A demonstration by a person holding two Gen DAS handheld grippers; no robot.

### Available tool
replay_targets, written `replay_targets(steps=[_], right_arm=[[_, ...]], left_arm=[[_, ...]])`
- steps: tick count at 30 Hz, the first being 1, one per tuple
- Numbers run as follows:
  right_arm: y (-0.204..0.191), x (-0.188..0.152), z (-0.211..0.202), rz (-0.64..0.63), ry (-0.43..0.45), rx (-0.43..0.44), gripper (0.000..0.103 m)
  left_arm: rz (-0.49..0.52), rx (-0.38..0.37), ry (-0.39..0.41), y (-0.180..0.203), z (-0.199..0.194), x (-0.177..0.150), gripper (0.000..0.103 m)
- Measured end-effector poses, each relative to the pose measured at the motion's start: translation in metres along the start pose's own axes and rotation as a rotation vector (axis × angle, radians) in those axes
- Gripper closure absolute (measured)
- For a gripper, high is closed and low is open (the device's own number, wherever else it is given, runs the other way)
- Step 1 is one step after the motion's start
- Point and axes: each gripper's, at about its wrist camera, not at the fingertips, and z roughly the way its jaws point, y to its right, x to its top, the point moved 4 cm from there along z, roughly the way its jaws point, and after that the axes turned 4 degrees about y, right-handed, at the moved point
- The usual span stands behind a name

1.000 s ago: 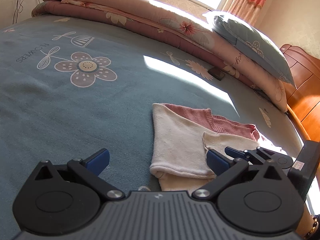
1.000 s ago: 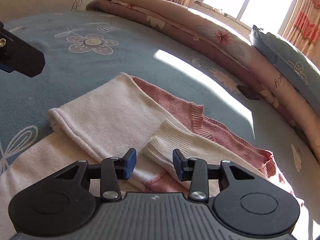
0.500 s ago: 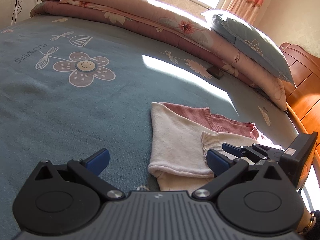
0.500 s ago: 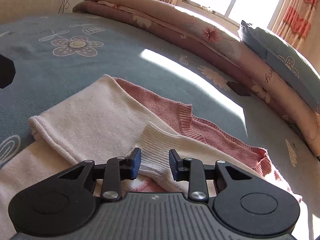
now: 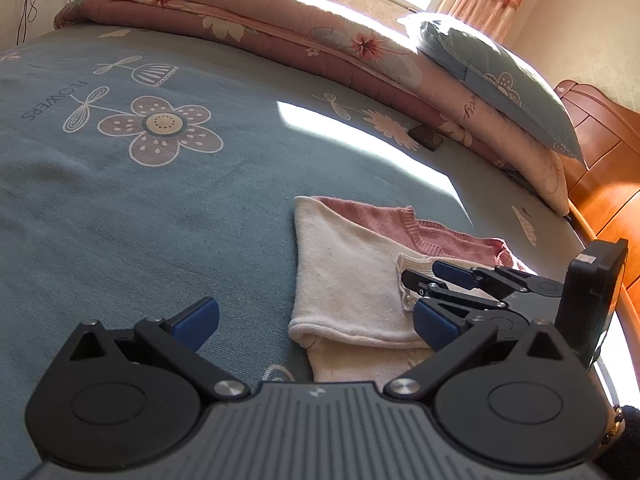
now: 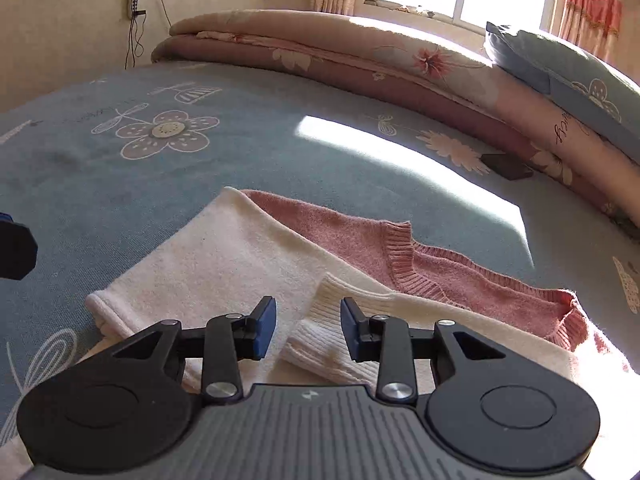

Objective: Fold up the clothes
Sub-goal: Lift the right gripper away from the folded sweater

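Note:
A cream and pink knit sweater lies partly folded on the blue flowered bedsheet. Its cream sleeve is laid across the body, ending in a ribbed cuff. My right gripper has its jaws a little apart around that cuff; the right pad touches it, the left pad stands clear. From the left wrist view the right gripper reaches in from the right at the cuff. My left gripper is wide open and empty, low over the sweater's near folded edge.
A rolled pink floral quilt and a blue pillow line the far side of the bed. A wooden headboard stands at the right. A small dark object lies by the quilt. A wrist with a bracelet shows at lower right.
My right gripper has slid forward and rolled a little, so the ribbed cuff that lay ahead of it is now between its jaws. The left gripper has stayed put.

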Motion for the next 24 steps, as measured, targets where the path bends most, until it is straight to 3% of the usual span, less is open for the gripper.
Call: replay_targets(steps=[2,5,8,10,13,15,18,22,24], right_arm=[[0.009,0.002,0.005,0.037,-0.003,-0.038,0.064],[0.024,-0.001,0.026,0.125,-0.078,-0.035,0.063],[0.031,0.001,0.024,0.270,-0.088,0.168,0.050],[0.046,0.005,0.008,0.412,-0.063,0.297,0.050],[0.072,0.005,-0.014,0.411,-0.038,0.173,0.046],[0.093,-0.006,-0.021,0.405,-0.075,0.076,0.045],[0.110,-0.027,-0.022,0.446,-0.129,0.023,0.045],[0.110,-0.050,-0.021,0.513,-0.159,0.070,0.039],[0.102,-0.044,-0.027,0.526,-0.142,0.181,0.035]], left_arm=[[-0.013,-0.019,-0.018,0.000,0.002,-0.001,0.001],[-0.032,-0.050,-0.031,0.000,0.004,-0.002,0.001],[-0.027,-0.051,-0.036,0.003,0.006,-0.003,0.001],[-0.026,-0.048,-0.041,0.003,0.007,-0.004,0.001],[-0.025,-0.048,-0.044,0.005,0.007,-0.005,0.001],[-0.019,-0.050,-0.043,0.008,0.007,-0.006,0.001],[-0.006,-0.047,-0.046,0.012,0.008,-0.007,0.001],[0.015,-0.042,-0.058,0.017,0.012,-0.009,0.001],[0.025,-0.040,-0.063,0.020,0.014,-0.010,0.001]])
